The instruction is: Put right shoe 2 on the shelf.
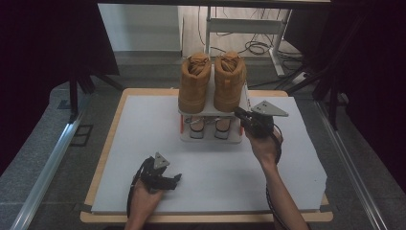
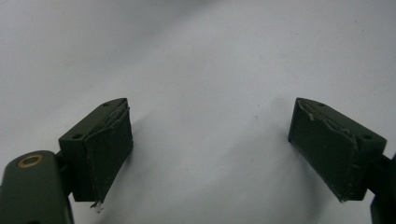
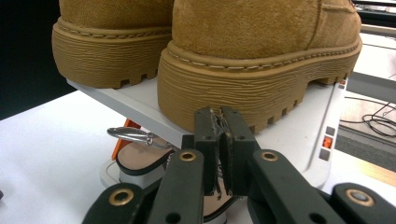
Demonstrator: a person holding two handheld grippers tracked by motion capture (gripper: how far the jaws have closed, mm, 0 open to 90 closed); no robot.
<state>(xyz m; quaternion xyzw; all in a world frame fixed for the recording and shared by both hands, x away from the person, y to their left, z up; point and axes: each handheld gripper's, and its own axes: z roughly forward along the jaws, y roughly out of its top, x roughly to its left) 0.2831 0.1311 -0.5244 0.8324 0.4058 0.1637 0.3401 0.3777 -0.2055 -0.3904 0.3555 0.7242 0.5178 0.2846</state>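
Two tan suede boots, one on the left (image 1: 195, 84) and one on the right (image 1: 229, 81), stand on the top shelf of a small white shoe rack (image 1: 210, 140). A pair of sandals (image 1: 197, 125) lies on the rack's lower level. My right gripper (image 1: 238, 114) is at the rack's front right corner. In the right gripper view its jaws (image 3: 222, 126) are shut together, nothing between them, just in front of the near boot's ribbed sole (image 3: 252, 88). My left gripper (image 1: 173, 181) rests low over the white table top, and its jaws (image 2: 210, 149) stand wide open with nothing between them.
The white board (image 1: 143, 143) covers a wooden table (image 1: 111, 139). A sandal with a metal buckle (image 3: 133, 135) shows under the shelf (image 3: 126, 102). Behind the table are a desk frame (image 1: 275, 52) and cables on the floor. Dark curtains (image 1: 43, 57) hang on both sides.
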